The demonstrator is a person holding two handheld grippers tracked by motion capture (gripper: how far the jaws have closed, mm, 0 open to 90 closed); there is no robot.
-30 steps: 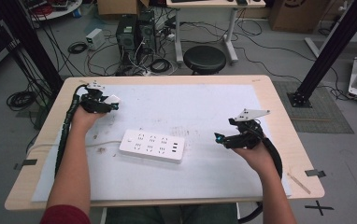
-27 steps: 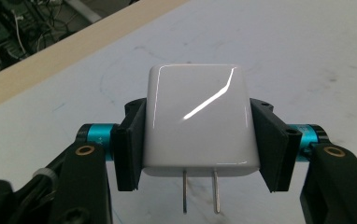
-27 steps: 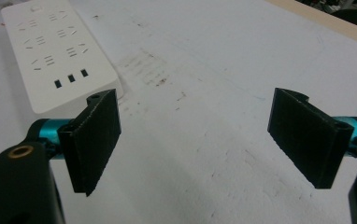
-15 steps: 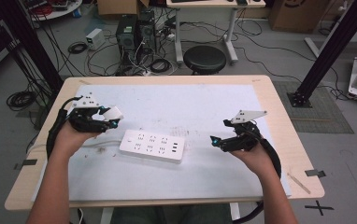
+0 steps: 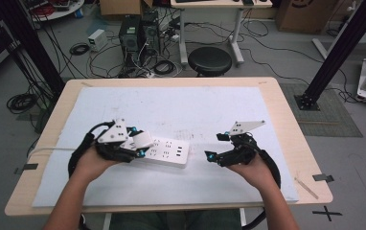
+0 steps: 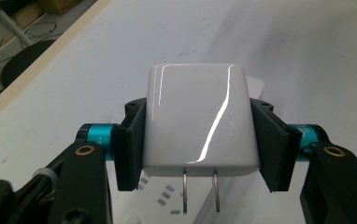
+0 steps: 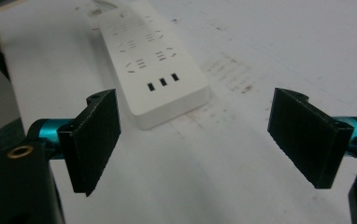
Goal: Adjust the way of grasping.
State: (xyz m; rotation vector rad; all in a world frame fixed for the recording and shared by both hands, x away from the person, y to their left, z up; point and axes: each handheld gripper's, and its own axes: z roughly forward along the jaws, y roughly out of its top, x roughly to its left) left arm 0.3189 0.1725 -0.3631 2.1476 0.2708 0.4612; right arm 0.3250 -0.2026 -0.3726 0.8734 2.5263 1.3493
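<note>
A white power strip (image 5: 169,152) lies on the white mat in the middle of the table, its cord running off to the left; it also appears as the power strip (image 7: 153,60) with several sockets and three USB ports. My left gripper (image 5: 140,146) is shut on a white plug adapter (image 6: 199,122), which hangs just above the strip's left end with its two prongs (image 6: 200,191) pointing down. The adapter (image 5: 142,140) hides that end of the strip. My right gripper (image 5: 211,157) is open and empty, a short way right of the strip's USB end.
A white mat (image 5: 195,110) covers most of the wooden table (image 5: 286,105). A thin stick (image 5: 307,187) and a piece of tape (image 5: 323,177) lie near the right front corner. A stool (image 5: 211,61), computers and cables stand on the floor beyond.
My left gripper has carried the adapter from the table's left side toward the near right, to just over the strip's left end. The right gripper shifted slightly toward the strip.
</note>
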